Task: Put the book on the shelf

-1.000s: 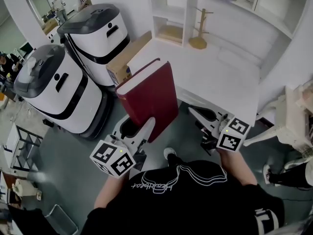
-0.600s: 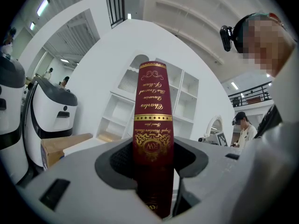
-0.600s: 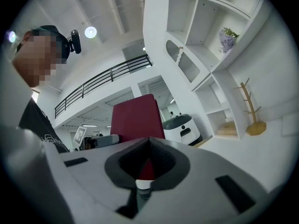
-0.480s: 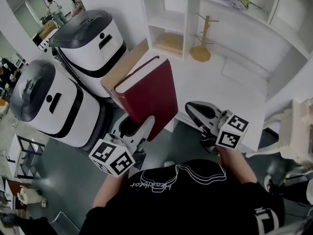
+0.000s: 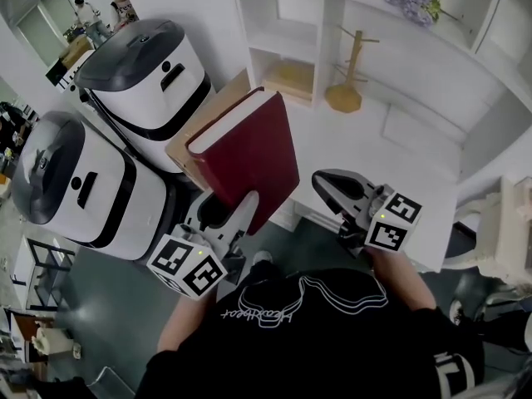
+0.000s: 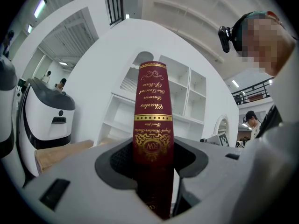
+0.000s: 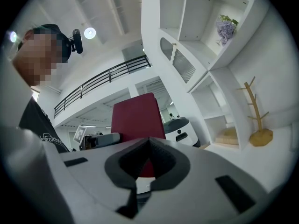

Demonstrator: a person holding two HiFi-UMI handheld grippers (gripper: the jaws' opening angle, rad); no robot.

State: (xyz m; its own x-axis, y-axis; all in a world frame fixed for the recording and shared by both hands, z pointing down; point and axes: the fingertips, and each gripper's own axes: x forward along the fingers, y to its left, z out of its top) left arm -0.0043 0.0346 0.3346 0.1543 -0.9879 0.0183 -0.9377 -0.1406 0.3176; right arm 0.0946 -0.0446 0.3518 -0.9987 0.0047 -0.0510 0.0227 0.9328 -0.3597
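Partway only: clamps thick dark-red hardcover book (image 5: pixel 245 148) upright in left gripper (image 5: pixel 226 214), short of white wooden shelf unit (image 5: pixel 326 23); right gripper (image 5: pixel 330 186) pinched closed, empty; yet to shelve.

My book (image 5: pixel 249 156) has a maroon cover with a matt, leathery-looking finish. Its spine carries shiny gilt stamping, and its page edge is pale paper. My left gripper (image 6: pixel 152 160) and right gripper (image 7: pixel 149 162) have smooth, matt grey plastic shells, and the jaws are lined with dark, finely textured, rubbery-looking pads. The worktop (image 5: pixel 374 140) and shelf (image 5: pixel 287 32) look smooth, white and painted. The peg stand (image 5: pixel 345 86) is pale bare wood. The box (image 5: pixel 212 110) is plain brown cardboard. The machines (image 5: pixel 141 81) wear glossy white plastic with dark lids. The floor (image 5: pixel 108 306) is smooth grey-green.
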